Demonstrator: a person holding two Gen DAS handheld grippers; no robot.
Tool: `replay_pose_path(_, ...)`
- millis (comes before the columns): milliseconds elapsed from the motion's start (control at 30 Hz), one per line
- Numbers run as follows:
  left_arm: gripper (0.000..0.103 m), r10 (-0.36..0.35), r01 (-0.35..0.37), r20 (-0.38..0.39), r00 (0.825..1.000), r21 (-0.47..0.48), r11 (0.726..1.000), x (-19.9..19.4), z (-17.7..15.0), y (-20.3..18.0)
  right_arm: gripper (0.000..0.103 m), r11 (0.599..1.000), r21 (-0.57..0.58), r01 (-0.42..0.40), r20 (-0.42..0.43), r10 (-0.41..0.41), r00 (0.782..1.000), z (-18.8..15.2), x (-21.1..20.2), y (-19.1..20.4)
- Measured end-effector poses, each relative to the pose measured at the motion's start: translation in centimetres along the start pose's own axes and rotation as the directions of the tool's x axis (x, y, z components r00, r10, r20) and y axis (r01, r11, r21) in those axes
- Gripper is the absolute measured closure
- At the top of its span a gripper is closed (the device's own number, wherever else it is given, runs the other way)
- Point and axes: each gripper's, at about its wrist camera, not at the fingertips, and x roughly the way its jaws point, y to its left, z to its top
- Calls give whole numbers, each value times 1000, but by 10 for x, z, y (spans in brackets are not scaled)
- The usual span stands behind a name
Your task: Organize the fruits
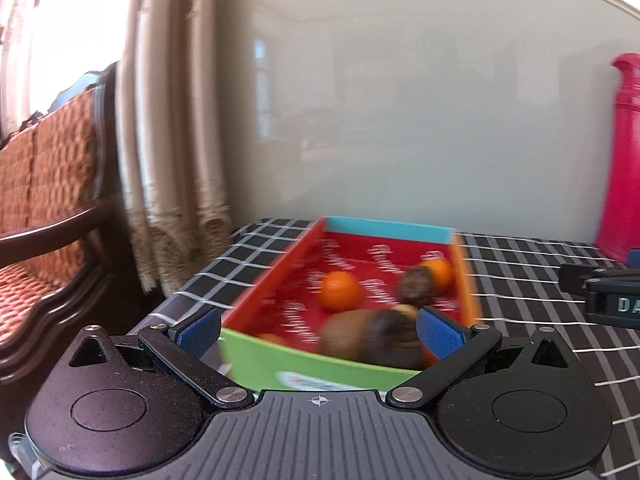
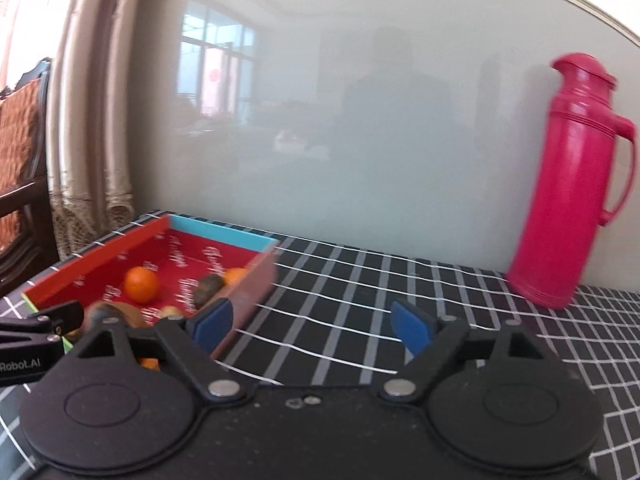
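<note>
A shallow box with a red floor and a green near wall point(image 1: 304, 364) sits on the checked tablecloth; it also shows in the right wrist view point(image 2: 256, 280). In it lie an orange point(image 1: 340, 290), a second orange point(image 1: 440, 274), a dark round fruit point(image 1: 416, 286) and brown fruit point(image 1: 352, 338) near the front. My left gripper point(image 1: 320, 332) is open and empty, just before the box's near wall. My right gripper point(image 2: 312, 324) is open and empty, over the cloth to the right of the box. The orange point(image 2: 140, 284) shows there too.
A tall pink thermos point(image 2: 568, 184) stands at the back right against the pale wall; it also shows in the left wrist view point(image 1: 624, 160). A wooden chair point(image 1: 48, 208) and a curtain point(image 1: 172, 120) are left of the table. The table's left edge is close to the box.
</note>
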Motion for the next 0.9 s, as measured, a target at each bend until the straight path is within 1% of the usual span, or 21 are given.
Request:
replay_pose_path(100, 0, -27, 27, 15, 1000, 26, 999, -18, -2, -23, 17, 999, 35, 19, 5, -19, 1000, -5, -15, -22)
replay_pose_path(200, 0, -44, 43, 23, 999, 55, 998, -35, -3, -41, 17, 998, 57, 20, 14, -21, 1000, -12, -36, -39)
replay_pose_path(333, 0, -54, 51, 37, 998, 80, 995, -54, -2, -54, 17, 999, 50, 21, 32, -23, 999, -18, -60, -51)
replay_pose_path(500, 0, -50, 46, 39, 998, 99, 994, -73, -5, -55, 16, 998, 60, 25, 32, -27, 999, -26, -80, -59)
replay_pose_path(700, 0, -40, 37, 28, 999, 94, 995, -89, -10, -44, 16, 998, 57, 33, 50, -36, 998, -32, -99, -59)
replay_pose_path(900, 0, -36, 33, 38, 999, 80, 996, -104, -17, -31, 16, 997, 45, 55, 66, -58, 996, -42, -117, -63)
